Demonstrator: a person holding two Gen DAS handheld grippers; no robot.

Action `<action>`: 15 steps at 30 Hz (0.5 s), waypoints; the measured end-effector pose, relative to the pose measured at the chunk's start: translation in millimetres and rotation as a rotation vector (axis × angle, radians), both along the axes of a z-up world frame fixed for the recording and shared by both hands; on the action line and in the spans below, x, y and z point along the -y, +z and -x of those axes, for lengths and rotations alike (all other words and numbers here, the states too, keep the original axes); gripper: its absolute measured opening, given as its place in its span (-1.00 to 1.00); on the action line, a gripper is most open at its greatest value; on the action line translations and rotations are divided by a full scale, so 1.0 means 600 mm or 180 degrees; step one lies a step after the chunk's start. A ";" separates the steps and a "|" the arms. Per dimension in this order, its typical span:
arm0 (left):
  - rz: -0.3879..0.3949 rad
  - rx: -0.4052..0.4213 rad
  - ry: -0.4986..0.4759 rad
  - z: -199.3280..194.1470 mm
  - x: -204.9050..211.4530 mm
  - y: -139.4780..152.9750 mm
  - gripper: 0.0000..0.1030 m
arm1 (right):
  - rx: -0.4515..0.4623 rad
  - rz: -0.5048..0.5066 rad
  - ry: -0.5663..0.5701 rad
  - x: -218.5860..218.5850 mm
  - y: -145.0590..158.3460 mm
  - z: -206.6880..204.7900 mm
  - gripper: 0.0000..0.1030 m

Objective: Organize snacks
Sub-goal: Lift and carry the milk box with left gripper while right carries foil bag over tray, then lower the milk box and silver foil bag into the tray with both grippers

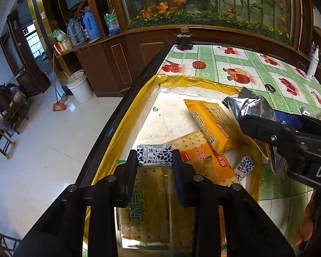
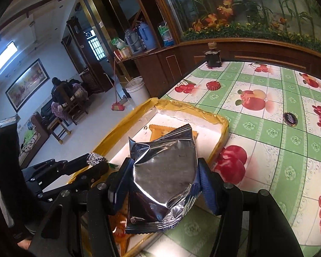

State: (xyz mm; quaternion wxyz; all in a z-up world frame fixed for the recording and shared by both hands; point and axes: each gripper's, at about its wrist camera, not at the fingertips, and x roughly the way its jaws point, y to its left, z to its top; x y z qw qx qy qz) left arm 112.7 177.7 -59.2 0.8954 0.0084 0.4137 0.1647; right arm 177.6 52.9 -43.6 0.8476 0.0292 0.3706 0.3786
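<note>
Low in the left wrist view, the left gripper [image 1: 155, 157] is clamped on a small blue-and-white sweet [image 1: 154, 154] above the yellow-rimmed box [image 1: 126, 115]. At that frame's right, the right gripper [image 2: 163, 171] pinches a silver foil packet [image 2: 162, 169] over the box's near edge. Cracker packs [image 1: 211, 126] already lie inside. Judged step: loading snacks; next, lower and release both. Beyond lies the fruit-patterned bench [image 2: 267, 98].
</note>
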 end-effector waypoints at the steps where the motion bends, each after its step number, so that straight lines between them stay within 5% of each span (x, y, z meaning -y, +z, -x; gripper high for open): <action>1: -0.0001 -0.0018 0.0001 -0.004 -0.002 -0.001 -0.43 | -0.0014 -0.0002 0.0001 -0.004 -0.002 -0.007 0.17; 15: 0.0142 -0.0305 0.0173 -0.059 -0.032 -0.019 -0.41 | -0.0116 0.0064 -0.0111 -0.030 -0.031 -0.068 0.18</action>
